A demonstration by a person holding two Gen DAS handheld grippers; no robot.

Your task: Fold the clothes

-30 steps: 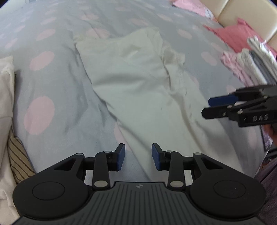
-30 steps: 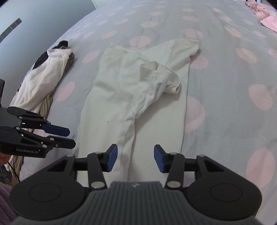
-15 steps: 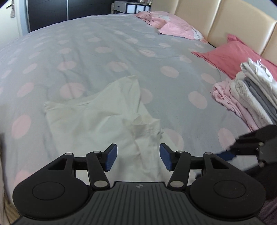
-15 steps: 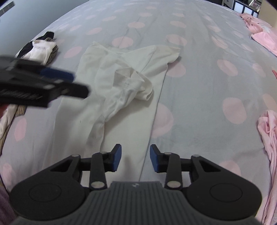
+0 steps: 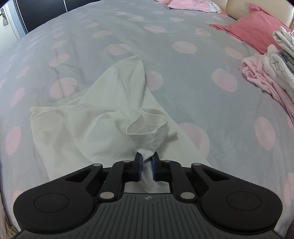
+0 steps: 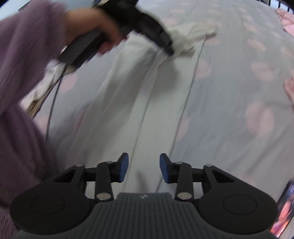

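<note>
A white long-sleeved garment (image 5: 102, 117) lies spread on the grey bedspread with pink dots (image 5: 211, 103). My left gripper (image 5: 146, 161) is shut on a bunched sleeve just behind its ribbed cuff (image 5: 147, 128). In the blurred right wrist view the garment (image 6: 147, 95) runs away from me, and the left gripper (image 6: 165, 46) with the hand holding it sits at its far part. My right gripper (image 6: 143, 165) is open and empty, low over the garment's near end.
A stack of folded pink, white and grey clothes (image 5: 272, 73) lies at the right. A red pillow (image 5: 251, 31) and pink pillows (image 5: 193, 4) lie near the headboard. A pile of unfolded clothes (image 6: 42, 90) lies at the left, behind my purple-sleeved arm (image 6: 23, 77).
My left gripper moved forward over the garment and shut on the sleeve near the cuff. My right gripper dropped toward the garment's near end and stays open.
</note>
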